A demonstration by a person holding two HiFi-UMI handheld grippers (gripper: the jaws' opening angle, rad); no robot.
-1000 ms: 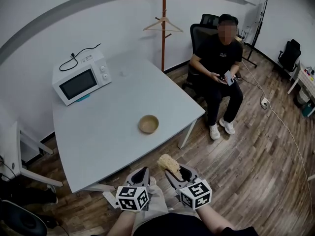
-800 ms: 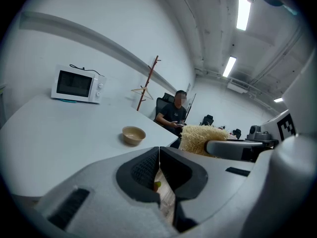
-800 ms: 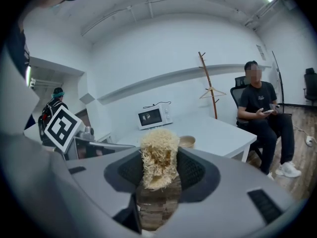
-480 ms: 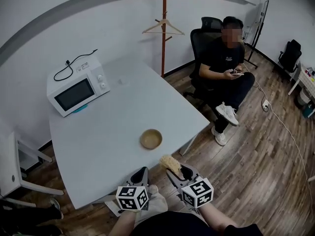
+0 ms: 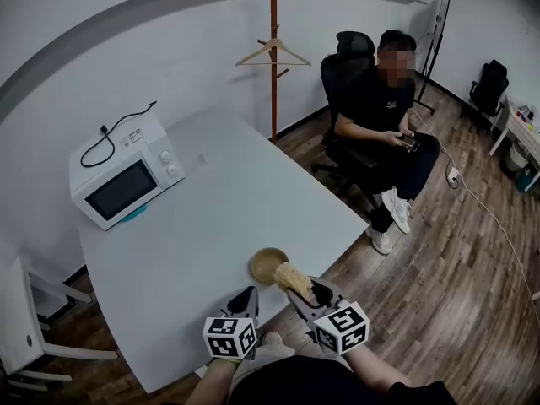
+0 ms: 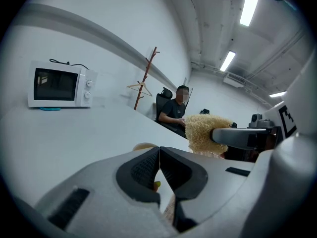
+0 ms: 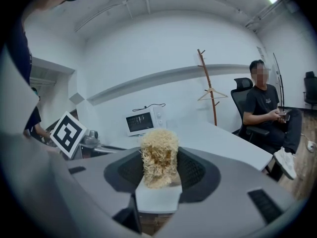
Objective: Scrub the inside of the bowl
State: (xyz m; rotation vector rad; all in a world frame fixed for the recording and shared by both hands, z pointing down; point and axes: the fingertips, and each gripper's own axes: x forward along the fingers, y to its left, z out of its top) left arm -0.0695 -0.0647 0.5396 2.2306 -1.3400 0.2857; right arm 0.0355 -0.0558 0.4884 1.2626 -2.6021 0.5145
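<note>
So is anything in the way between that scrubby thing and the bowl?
Nothing visible is. The right gripper is clamped on the scrubber, which in the head view appears right beside the open bowl near the table edge. The microwave sits far off at the back.

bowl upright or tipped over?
Upright. In the head view the bowl sits on its base on the table, open side up.

No text or label can be read.
</note>
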